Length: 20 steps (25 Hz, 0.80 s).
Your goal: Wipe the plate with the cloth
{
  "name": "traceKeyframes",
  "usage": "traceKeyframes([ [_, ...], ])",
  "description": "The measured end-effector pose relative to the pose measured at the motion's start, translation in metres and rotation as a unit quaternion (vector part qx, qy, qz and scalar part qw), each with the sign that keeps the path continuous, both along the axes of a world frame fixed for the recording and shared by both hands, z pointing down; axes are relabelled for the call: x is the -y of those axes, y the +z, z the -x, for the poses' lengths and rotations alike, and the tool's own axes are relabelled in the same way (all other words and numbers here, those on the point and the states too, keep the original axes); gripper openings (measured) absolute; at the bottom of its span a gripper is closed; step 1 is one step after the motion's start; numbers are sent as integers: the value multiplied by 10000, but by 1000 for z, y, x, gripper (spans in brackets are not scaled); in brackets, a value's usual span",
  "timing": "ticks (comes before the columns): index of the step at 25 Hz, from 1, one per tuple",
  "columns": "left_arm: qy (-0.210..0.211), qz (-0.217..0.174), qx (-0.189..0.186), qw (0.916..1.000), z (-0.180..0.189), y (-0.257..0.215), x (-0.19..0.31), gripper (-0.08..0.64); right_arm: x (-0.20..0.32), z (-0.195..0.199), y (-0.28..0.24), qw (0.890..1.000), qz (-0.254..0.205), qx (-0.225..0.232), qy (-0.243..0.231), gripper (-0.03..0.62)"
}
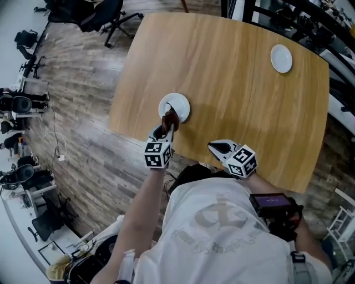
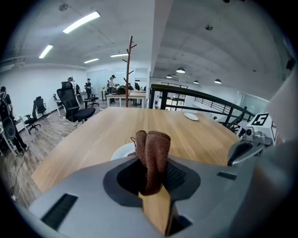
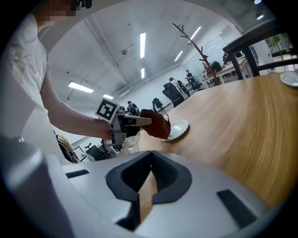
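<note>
Left gripper [image 1: 165, 128]: jaws clamped on the brown cloth [image 1: 170, 118].
Cloth: at the 7 o'clock rim of the plate [image 1: 179, 104].
Right gripper [image 1: 217, 147]: jaws together, nothing between; 4 o'clock from plate, above table [image 1: 238, 94].
Second plate [image 1: 281, 58]: well apart, 2 o'clock.

Your desk [image 1: 244, 111] carries a spare white plate [image 1: 281, 58] near its far right corner. A black office chair [image 1: 104, 15] stands on the floor [image 1: 77, 100] beyond its far left.
</note>
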State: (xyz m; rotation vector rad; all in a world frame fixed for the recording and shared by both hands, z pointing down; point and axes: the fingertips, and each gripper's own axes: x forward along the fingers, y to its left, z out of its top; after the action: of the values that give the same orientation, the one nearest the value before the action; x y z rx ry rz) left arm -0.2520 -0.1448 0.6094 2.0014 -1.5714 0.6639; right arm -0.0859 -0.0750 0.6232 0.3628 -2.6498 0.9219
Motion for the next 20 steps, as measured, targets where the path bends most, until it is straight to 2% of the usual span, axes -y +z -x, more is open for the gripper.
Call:
traceKeyframes([
  [4, 440, 277, 58, 9986, -15, 11, 10, 92, 2, -1, -4, 10000, 19, 57, 64, 14],
  [7, 669, 395, 77, 9969, -33, 25, 29, 92, 20, -19, 4, 9995, 66, -10, 315, 14],
  [14, 1384, 347, 62, 9897, -73, 37, 66, 92, 33, -47, 7, 9946, 173, -154, 1011, 14],
  [17, 1623, 490, 68, 9855, -77, 46, 68, 92, 25, -44, 10, 9936, 241, -232, 1077, 14],
  [20, 1643, 705, 51, 9839, -70, 49, 54, 92, 22, -38, 12, 9934, 284, -241, 1089, 14],
])
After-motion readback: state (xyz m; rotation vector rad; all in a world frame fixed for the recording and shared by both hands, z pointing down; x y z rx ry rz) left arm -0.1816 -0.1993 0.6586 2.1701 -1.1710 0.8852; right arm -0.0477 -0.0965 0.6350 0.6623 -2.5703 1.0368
